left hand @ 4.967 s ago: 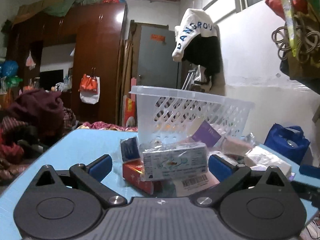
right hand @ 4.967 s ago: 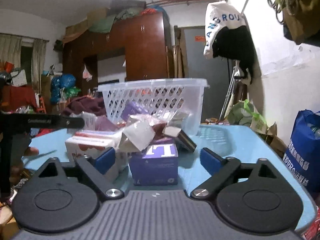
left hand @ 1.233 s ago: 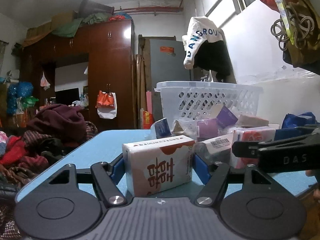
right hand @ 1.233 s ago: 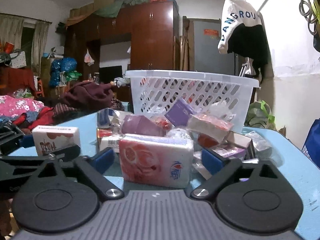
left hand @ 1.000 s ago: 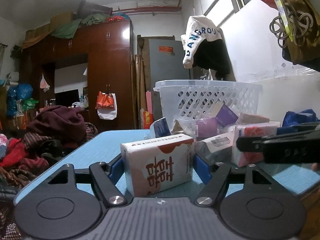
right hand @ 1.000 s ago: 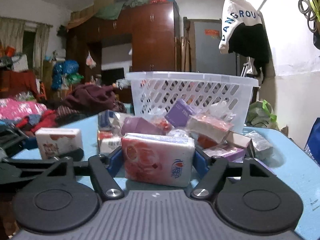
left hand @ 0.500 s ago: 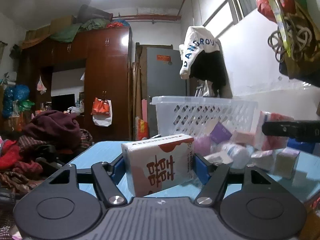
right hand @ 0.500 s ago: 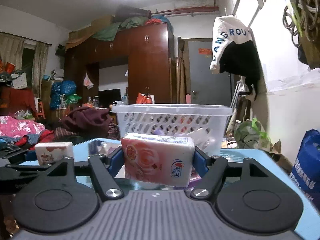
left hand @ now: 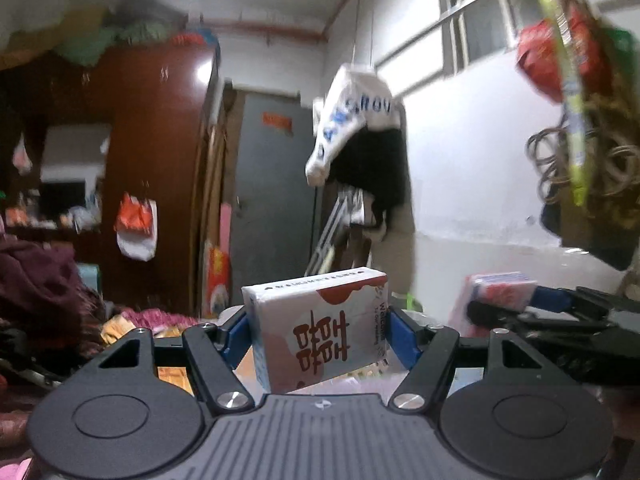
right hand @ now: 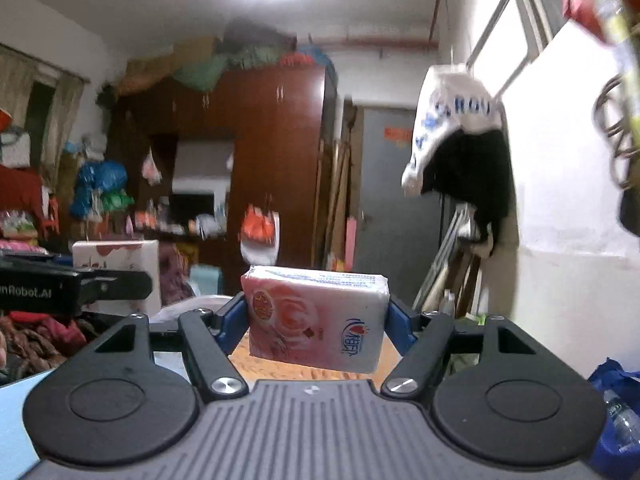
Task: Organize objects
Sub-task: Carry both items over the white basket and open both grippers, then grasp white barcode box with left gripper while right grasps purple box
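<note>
left gripper [left hand: 318,330]: clamped on white tissue pack [left hand: 320,328], airborne
right gripper [right hand: 316,320]: clamped on pink tissue pack [right hand: 316,316], airborne
wardrobe [right hand: 260,160]: 11 o'clock in right view

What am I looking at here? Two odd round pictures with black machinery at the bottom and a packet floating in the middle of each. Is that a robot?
No robot arm: a person carries a two-finger gripper in each hand, and each carries a wide-angle camera looking along its fingers. One picture comes from the left gripper, which clamps a white tissue pack with red characters. The other comes from the right gripper, clamping a pink tissue pack. Each view also catches the other gripper and its pack at its edge. Both packs are in the air, in front of a cluttered room with a wardrobe. The table barely shows in these pictures.
</note>
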